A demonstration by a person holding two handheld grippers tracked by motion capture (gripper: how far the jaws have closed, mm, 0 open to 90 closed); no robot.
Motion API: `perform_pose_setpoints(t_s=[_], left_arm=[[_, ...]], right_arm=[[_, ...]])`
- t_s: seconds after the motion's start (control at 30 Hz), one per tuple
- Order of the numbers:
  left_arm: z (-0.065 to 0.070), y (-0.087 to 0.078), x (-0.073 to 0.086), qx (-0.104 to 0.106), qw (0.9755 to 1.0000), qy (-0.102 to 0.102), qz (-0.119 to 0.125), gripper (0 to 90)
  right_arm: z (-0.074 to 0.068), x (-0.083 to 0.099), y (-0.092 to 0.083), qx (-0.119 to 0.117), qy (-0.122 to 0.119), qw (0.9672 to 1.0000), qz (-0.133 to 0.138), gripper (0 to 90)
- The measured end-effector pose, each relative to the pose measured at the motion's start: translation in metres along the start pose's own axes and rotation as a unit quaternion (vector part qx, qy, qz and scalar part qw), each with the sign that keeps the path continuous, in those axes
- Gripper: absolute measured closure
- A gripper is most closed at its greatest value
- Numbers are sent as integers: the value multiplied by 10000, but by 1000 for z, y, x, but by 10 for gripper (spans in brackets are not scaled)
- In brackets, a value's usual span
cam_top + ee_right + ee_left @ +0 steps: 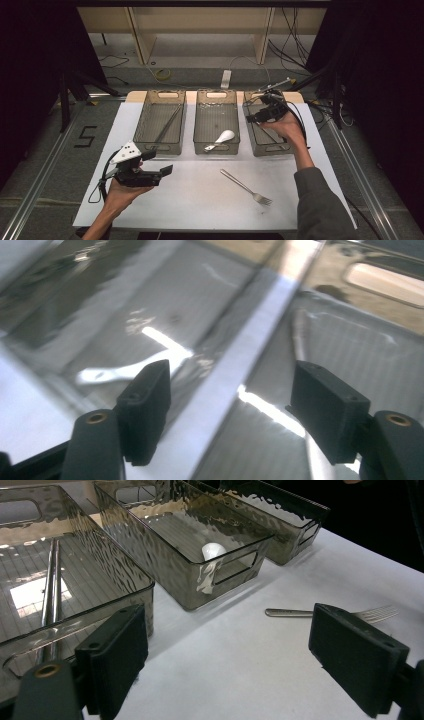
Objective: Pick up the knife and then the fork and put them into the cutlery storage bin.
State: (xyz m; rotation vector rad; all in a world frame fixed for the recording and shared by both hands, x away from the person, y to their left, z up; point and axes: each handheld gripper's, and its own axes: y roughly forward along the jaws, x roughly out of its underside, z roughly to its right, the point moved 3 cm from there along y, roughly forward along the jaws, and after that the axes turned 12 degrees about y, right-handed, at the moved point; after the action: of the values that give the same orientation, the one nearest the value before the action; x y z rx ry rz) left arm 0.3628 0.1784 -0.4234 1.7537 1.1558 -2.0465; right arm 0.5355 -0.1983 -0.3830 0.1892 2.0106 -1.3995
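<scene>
Fork (246, 187) lies lower centre on the counter (200, 200), untouched. Right claw (254, 118), upper right over a bin (270, 142), gapes empty; left claw (162, 171) likewise released.

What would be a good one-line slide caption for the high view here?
Three clear bins on a white mat; right claw open above the right bin, left claw waiting, a fork lying loose.

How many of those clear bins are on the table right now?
3, side by side along the far edge of the white mat: the left bin holding chopsticks, the middle bin holding a white spoon, and the right bin, partly covered by the right gripper.
</scene>
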Motion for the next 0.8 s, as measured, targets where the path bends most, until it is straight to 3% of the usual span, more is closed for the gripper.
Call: perform_pose_setpoints(t_s=[0.17, 0.47, 0.8], left_arm=[[0, 1, 0, -20, 10000, 0, -7, 153], [-1, 0, 0, -39, 10000, -18, -5, 153], [-1, 0, 0, -51, 10000, -7, 0, 152]], right_arm=[[-24, 22, -18, -349, -366, 9987, 83, 292], [-61, 66, -30, -490, -958, 9942, 56, 301], [-70, 108, -16, -412, -1298, 9895, -474, 332]])
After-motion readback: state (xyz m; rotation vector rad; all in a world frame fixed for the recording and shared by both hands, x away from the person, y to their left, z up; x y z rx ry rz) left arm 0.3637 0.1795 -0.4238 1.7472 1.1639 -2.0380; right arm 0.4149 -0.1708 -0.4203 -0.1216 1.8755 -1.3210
